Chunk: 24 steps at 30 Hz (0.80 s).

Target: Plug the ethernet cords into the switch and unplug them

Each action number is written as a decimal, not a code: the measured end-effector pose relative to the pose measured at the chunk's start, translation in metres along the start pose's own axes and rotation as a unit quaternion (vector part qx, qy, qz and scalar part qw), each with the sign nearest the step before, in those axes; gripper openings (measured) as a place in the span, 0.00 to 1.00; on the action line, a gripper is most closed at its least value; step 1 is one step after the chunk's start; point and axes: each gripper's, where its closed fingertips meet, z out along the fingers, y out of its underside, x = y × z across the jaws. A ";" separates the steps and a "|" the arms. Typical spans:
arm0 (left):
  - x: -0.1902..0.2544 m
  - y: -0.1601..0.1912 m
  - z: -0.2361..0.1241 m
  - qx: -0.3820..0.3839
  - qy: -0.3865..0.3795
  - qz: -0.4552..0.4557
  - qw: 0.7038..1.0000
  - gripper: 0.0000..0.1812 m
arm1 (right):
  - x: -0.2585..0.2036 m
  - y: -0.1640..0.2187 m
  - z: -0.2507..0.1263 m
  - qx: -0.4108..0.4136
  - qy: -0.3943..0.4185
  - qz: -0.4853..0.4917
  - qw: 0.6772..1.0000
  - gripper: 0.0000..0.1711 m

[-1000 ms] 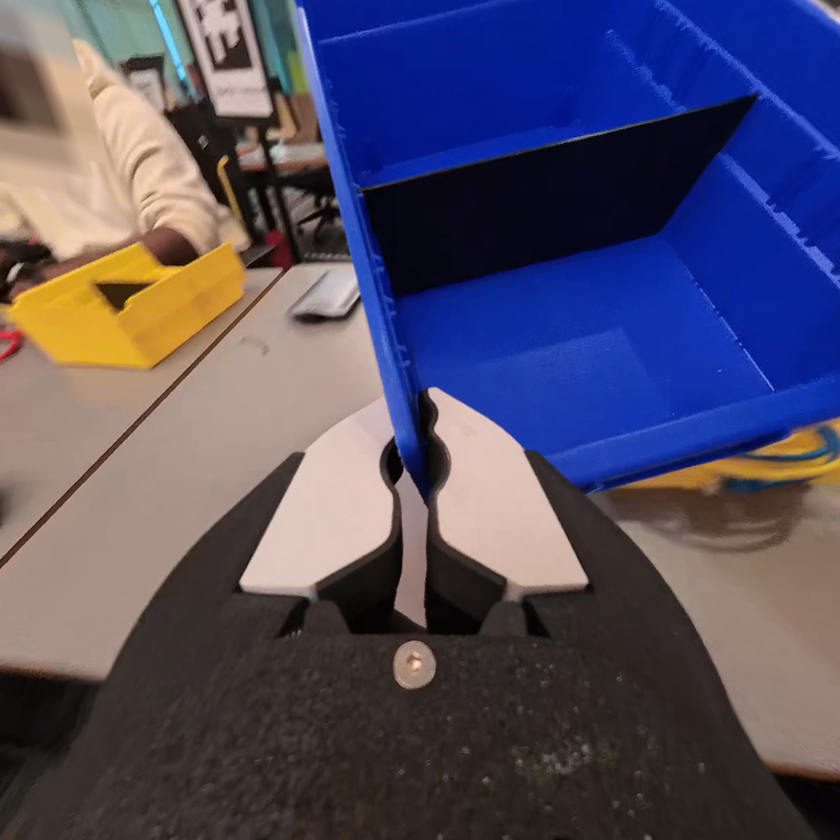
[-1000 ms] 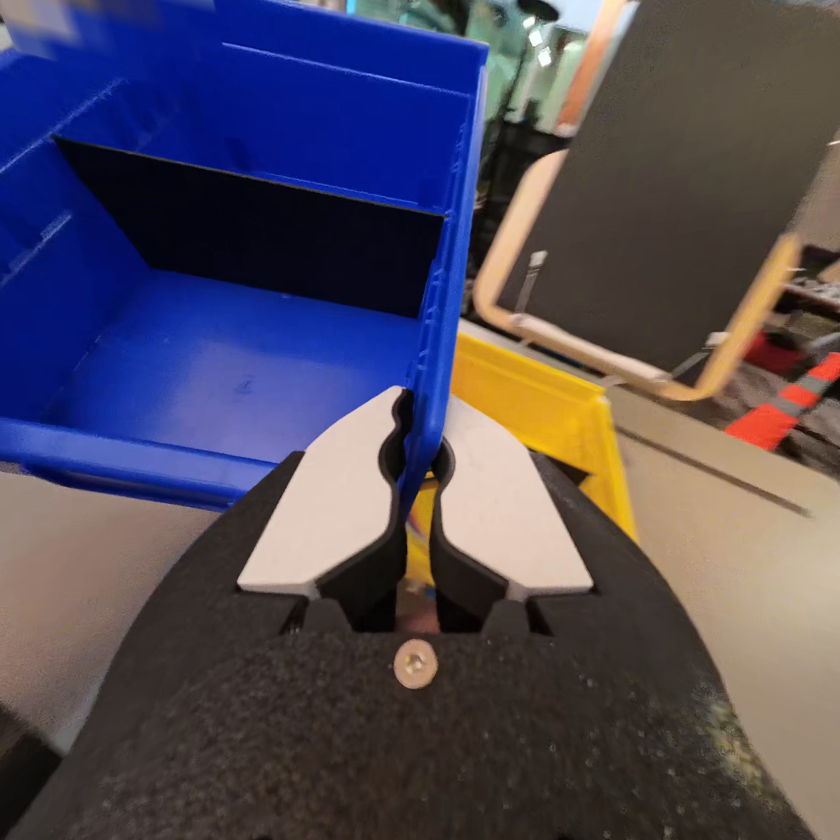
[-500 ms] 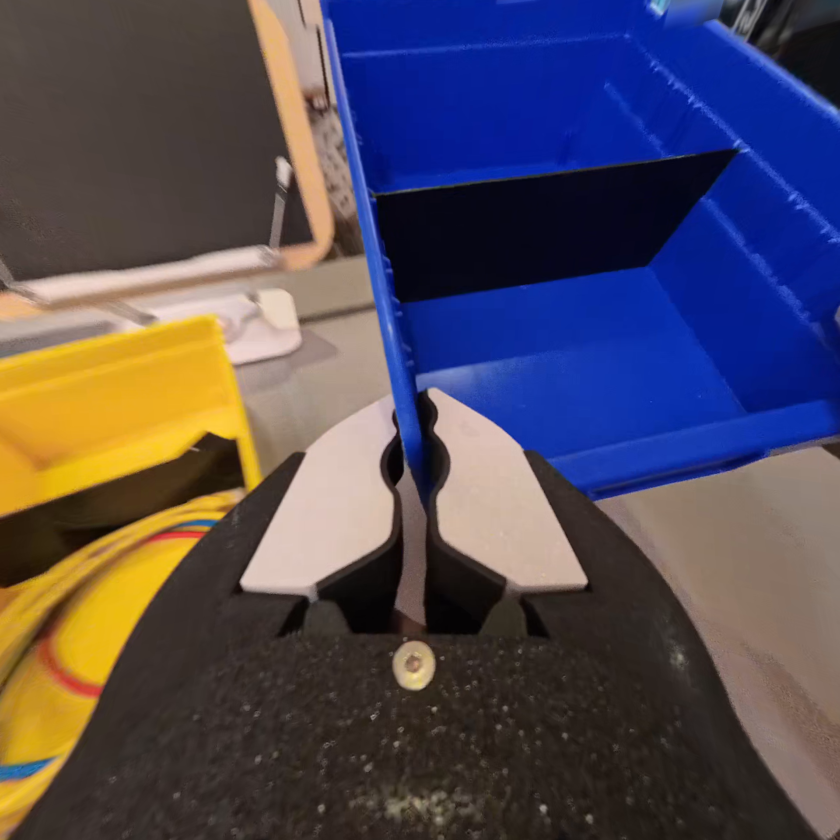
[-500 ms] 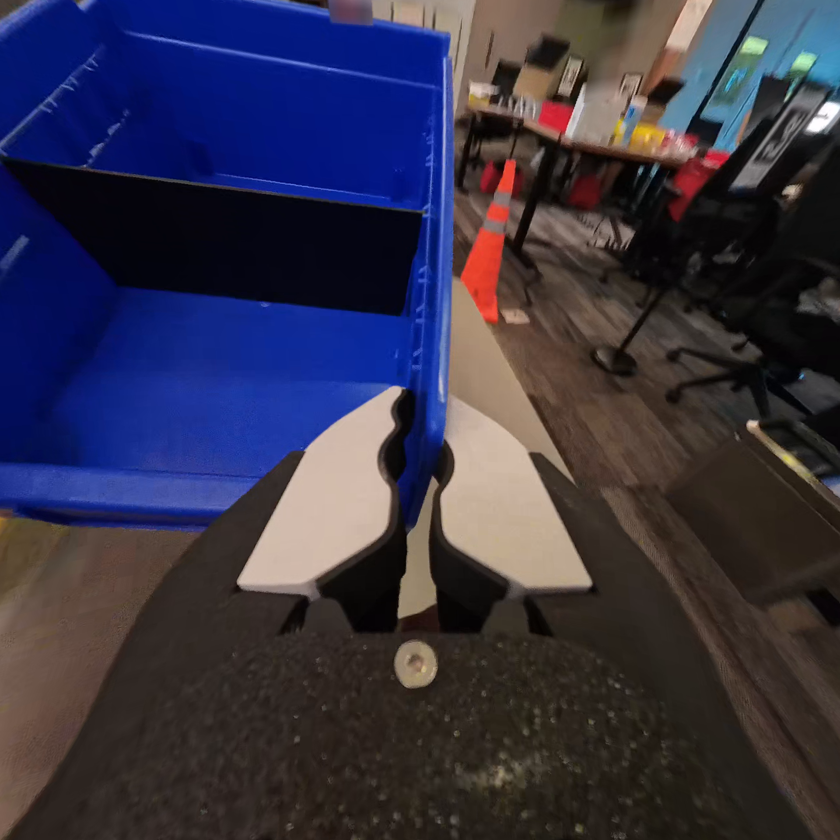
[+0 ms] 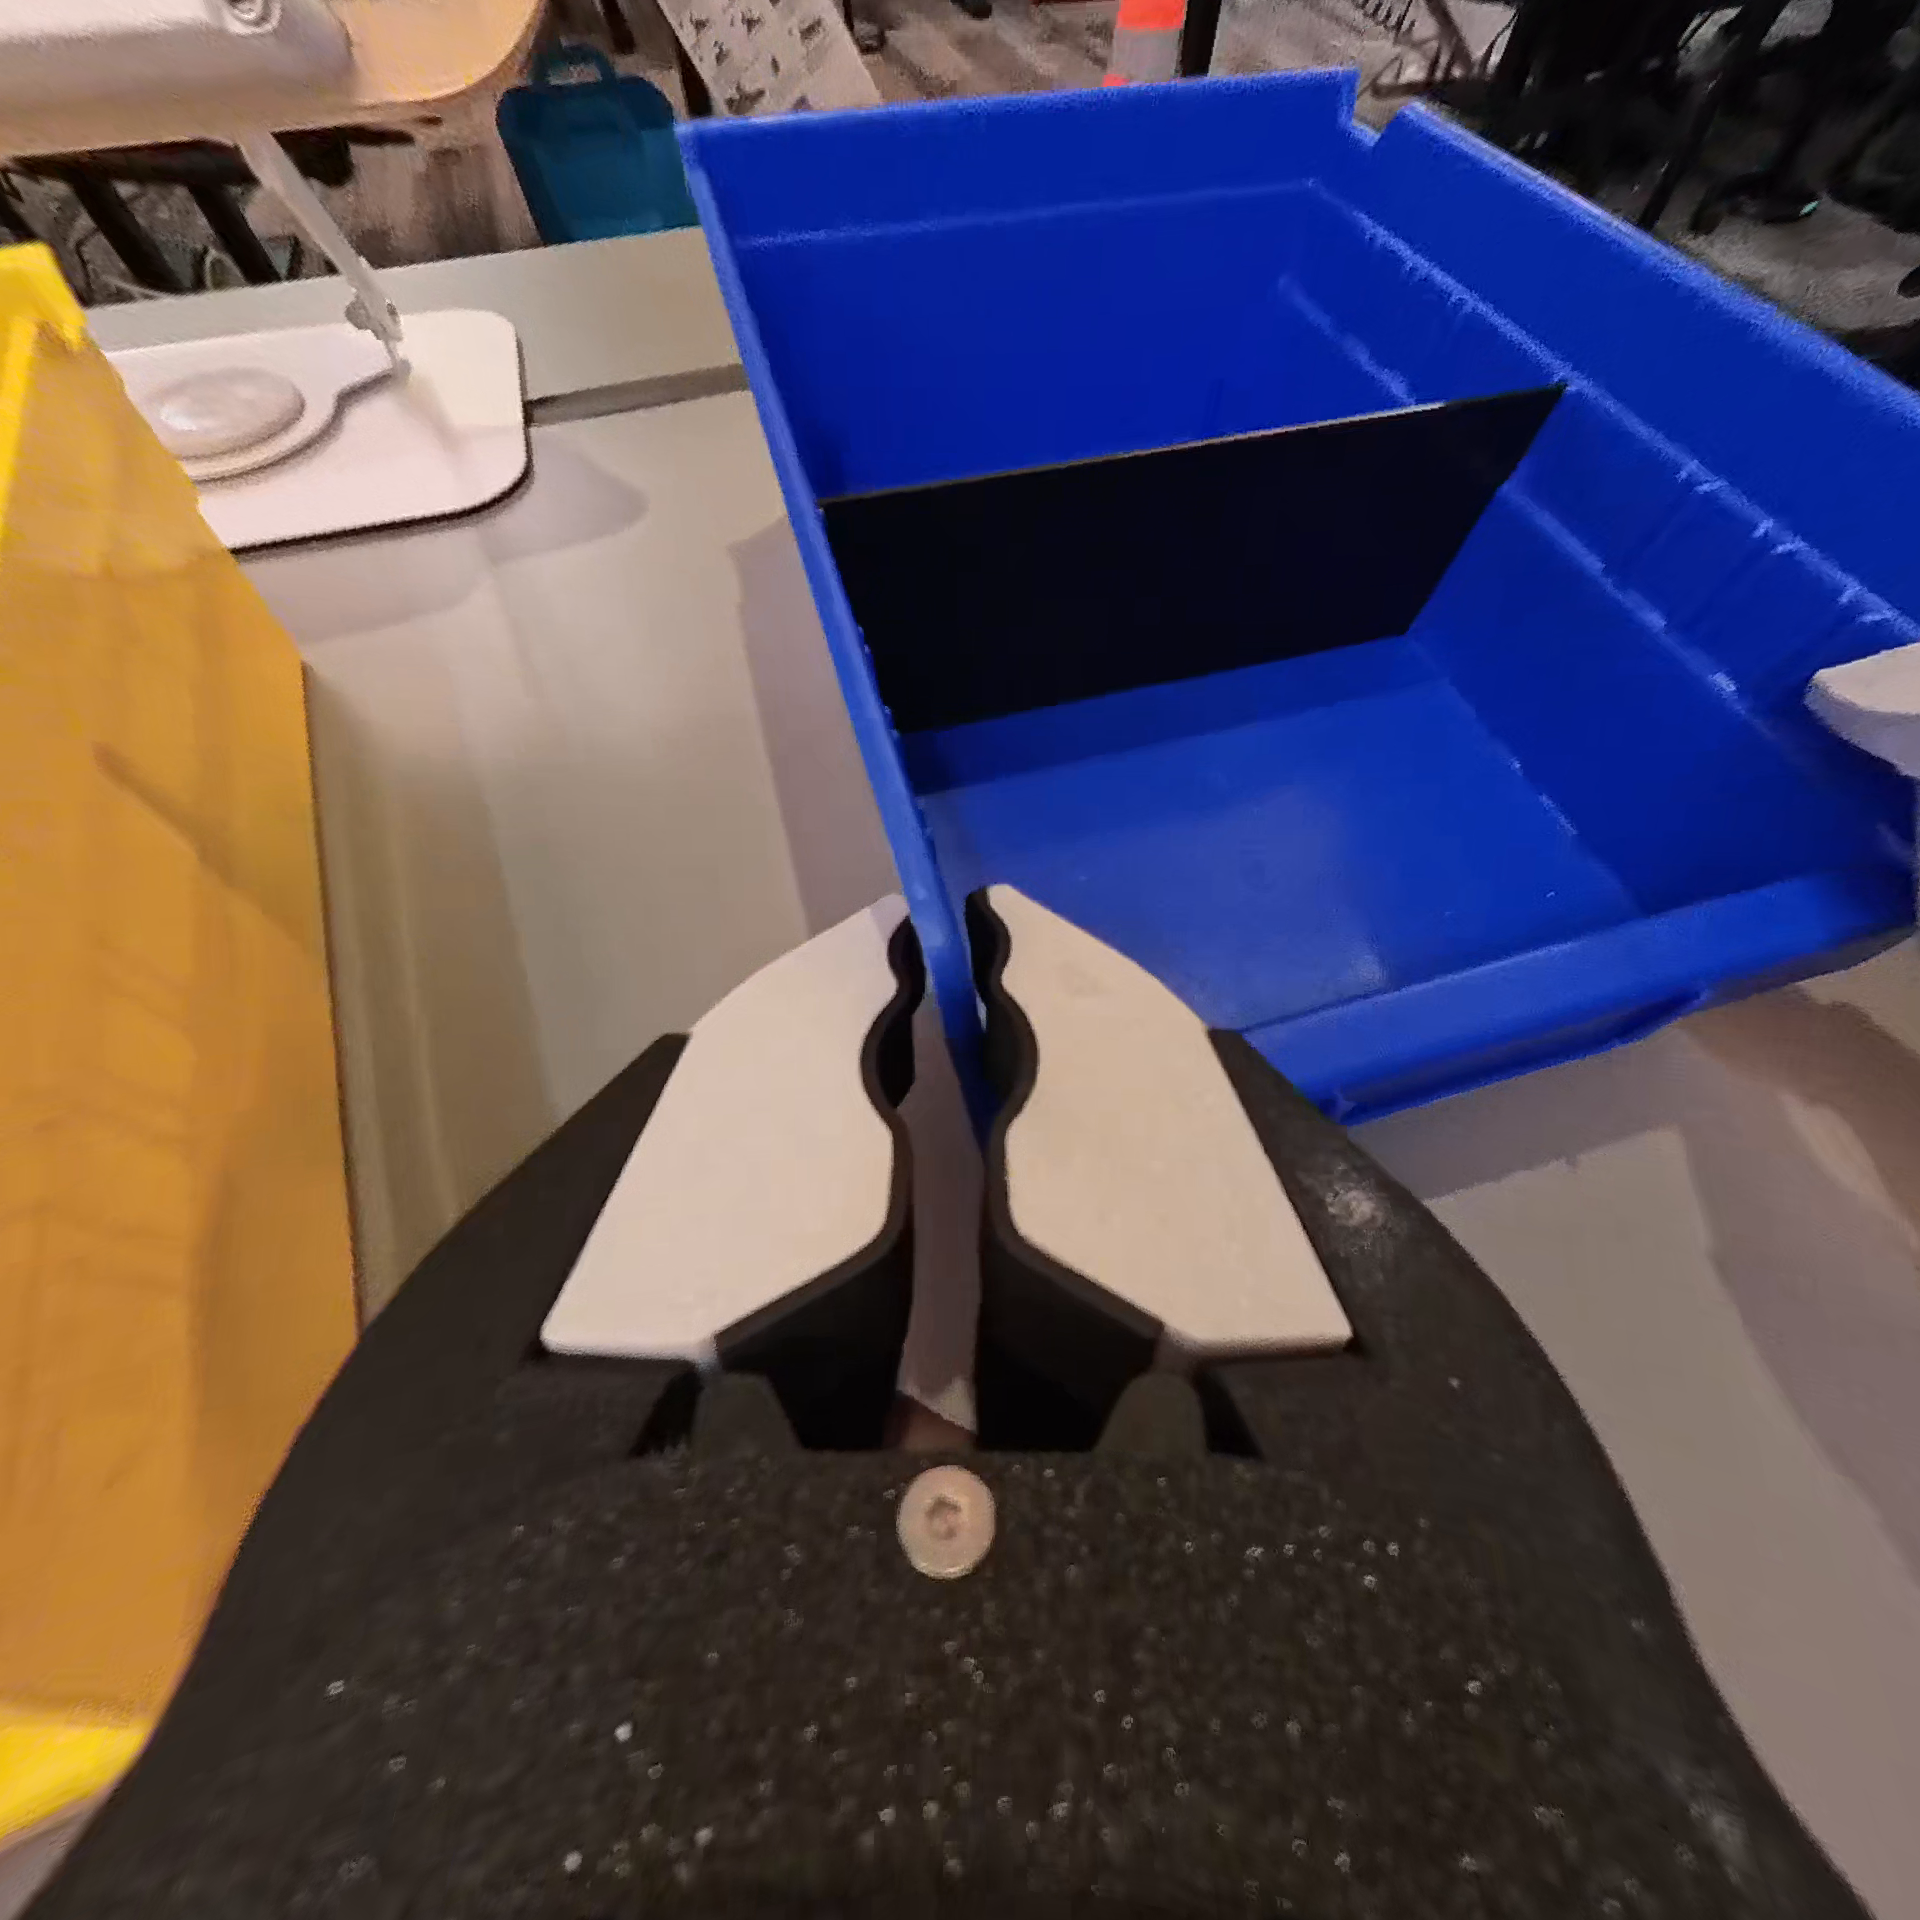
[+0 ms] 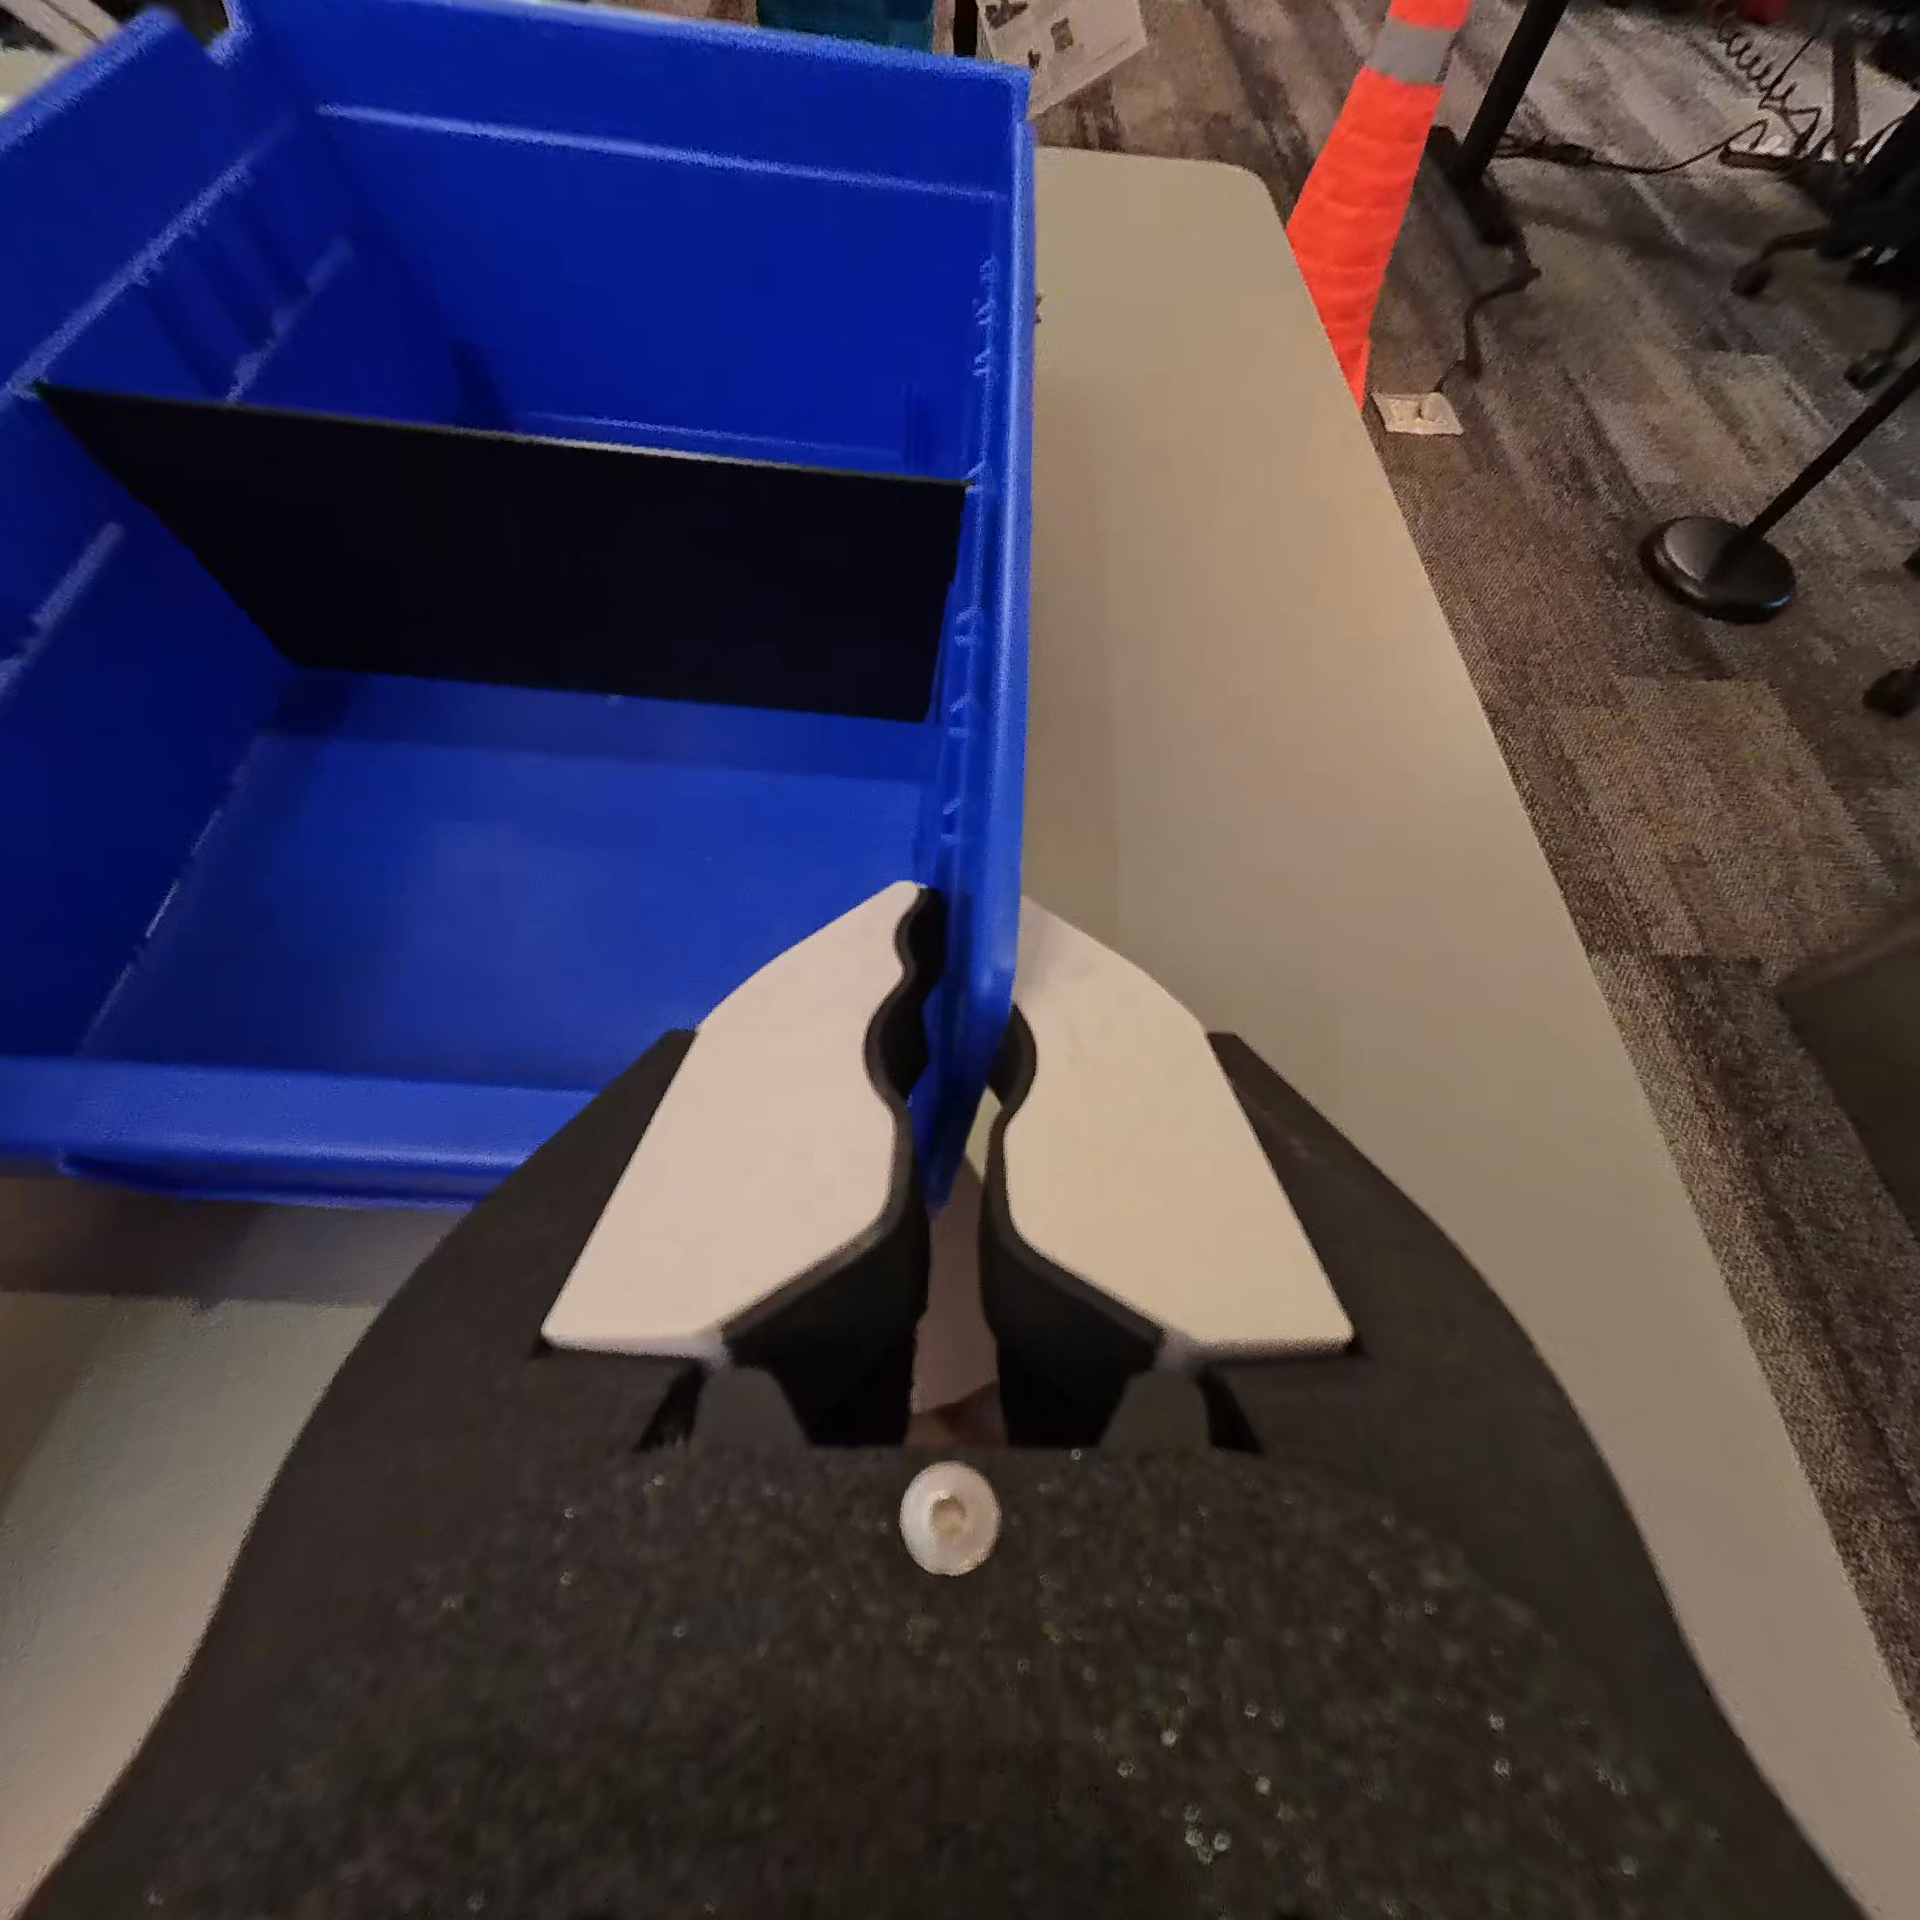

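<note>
An empty blue plastic bin (image 5: 1299, 831) with a black divider (image 5: 1174, 551) sits low over the grey table. My left gripper (image 5: 940, 914) is shut on the bin's left side wall near its front corner. My right gripper (image 6: 971, 914) is shut on the bin's right side wall (image 6: 992, 623) near the front. A tip of the right gripper's fingers (image 5: 1870, 717) shows at the bin's right rim in the left wrist view. No ethernet cords or switch are in view.
A yellow bin (image 5: 135, 935) stands close on the left. A white flat stand base (image 5: 353, 426) lies on the grey table (image 5: 582, 779) behind it. The table's right edge (image 6: 1475, 727) drops to carpet, with an orange cone (image 6: 1371, 177) and stand bases beyond.
Both grippers have swung the blue bin round and down to the table beside the yellow bin. The background has turned from a person and desks to the table's right end. The grips are unchanged.
</note>
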 end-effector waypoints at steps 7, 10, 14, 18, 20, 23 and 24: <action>0.022 -0.004 -0.017 0.013 0.080 -0.018 0.997 0.14 | 0.012 0.001 0.002 0.000 0.006 0.037 0.999 0.06; 0.027 -0.014 -0.071 0.062 0.146 0.011 0.987 0.17 | 0.023 -0.010 -0.009 0.030 0.045 0.054 0.997 0.17; -0.034 -0.024 -0.150 0.136 0.159 0.065 0.976 0.17 | 0.017 -0.045 -0.045 0.112 0.065 0.062 0.990 0.18; -0.184 -0.023 -0.184 0.153 0.011 0.051 0.987 0.20 | -0.075 -0.089 -0.078 0.191 -0.054 0.053 0.979 0.18; -0.252 -0.009 -0.190 0.140 -0.071 0.038 0.987 0.21 | -0.157 -0.097 -0.091 0.207 -0.172 0.054 0.962 0.21; -0.290 0.027 -0.174 0.074 -0.076 -0.001 0.994 0.23 | -0.267 -0.073 -0.096 0.169 -0.298 0.054 0.938 0.24; -0.292 0.040 -0.165 0.045 -0.066 -0.005 0.997 0.23 | -0.289 -0.059 -0.089 0.145 -0.302 0.046 0.941 0.25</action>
